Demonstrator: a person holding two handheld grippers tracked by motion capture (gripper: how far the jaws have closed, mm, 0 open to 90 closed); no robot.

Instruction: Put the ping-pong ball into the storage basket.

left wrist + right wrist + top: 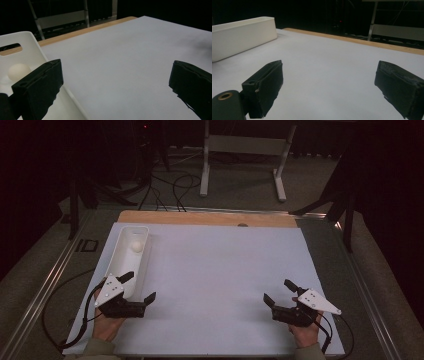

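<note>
White tray (pixel 116 261), long and narrow, lies along the left side of the bench (pixel 220 270), its length running away from the person. Inside it, toward the far end, rests a small pale ball (pixel 136 246); the left gripper view shows that ball (pixel 18 71) near the tray's end wall, which has a handle slot cut through it. The left gripper (pixel 141 288) sits at the tray's near end, one jaw over the tray and the other over the bare white sheet beside it. Its jaws are spread wide with nothing between them. The left hand (pixel 107 326) grips it from behind, a cable looping off to the left. The right gripper (pixel 278 292) is well apart, over the near right part of the bench, held by the right hand (pixel 306 332). Its jaws are likewise spread wide and hold nothing, pointing across the sheet toward the tray (pixel 242 37). A strip of bare wood shows along the bench's far edge.
</note>
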